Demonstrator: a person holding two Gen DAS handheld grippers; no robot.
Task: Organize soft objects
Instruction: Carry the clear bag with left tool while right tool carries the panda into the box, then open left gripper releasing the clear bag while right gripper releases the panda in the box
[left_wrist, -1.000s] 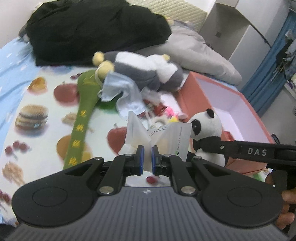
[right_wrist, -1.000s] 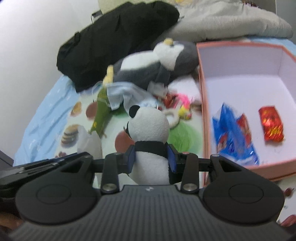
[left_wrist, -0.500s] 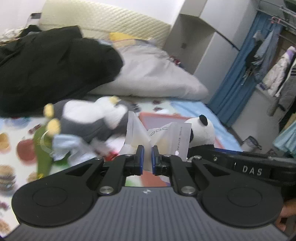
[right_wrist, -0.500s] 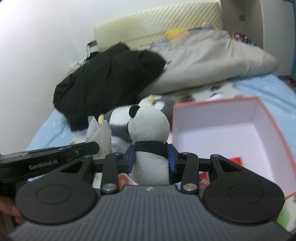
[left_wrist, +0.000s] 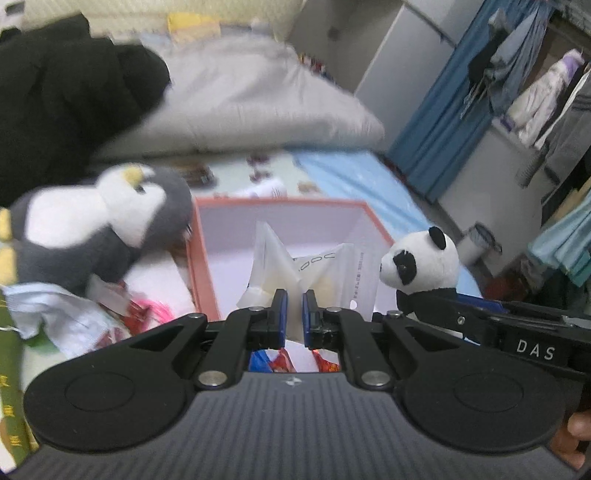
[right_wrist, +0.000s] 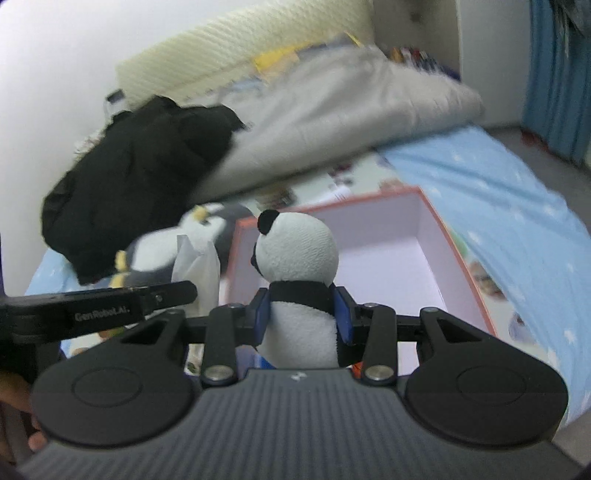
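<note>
The left gripper (left_wrist: 294, 308) is closed on a crumpled translucent white plastic packet (left_wrist: 325, 273), held above the open salmon-pink cardboard box (left_wrist: 199, 258) with pale inside walls. The right gripper (right_wrist: 301, 314) clamps a small black-and-white panda plush toy (right_wrist: 299, 258) at its body, upright, also over the box near its left wall. A grey-and-white penguin plush toy (left_wrist: 96, 229) lies on the bed just beside the left edge of the box. A black garment (right_wrist: 136, 173) and a grey quilt (right_wrist: 332, 110) lie behind.
</note>
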